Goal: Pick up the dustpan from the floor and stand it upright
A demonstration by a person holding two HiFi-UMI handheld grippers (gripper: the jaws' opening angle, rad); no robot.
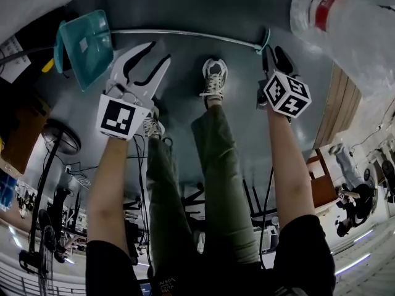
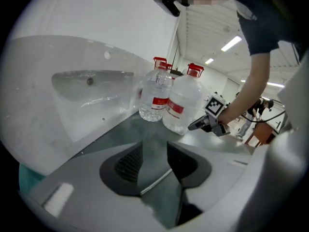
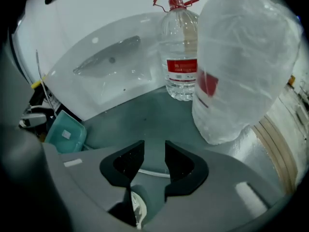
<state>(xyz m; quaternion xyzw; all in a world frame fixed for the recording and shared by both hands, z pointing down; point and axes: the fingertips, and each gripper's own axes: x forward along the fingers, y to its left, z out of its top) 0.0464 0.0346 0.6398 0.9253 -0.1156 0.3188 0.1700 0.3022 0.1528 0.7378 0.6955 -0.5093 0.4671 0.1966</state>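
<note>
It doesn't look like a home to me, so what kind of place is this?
Probably a lab or workshop hall. There are long strip lights overhead, big water bottles standing on a bare grey floor, and cabled stands at the edge.

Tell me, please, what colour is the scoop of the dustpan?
The scoop of the dustpan is teal, a blue-green. The head view shows it best.
</note>
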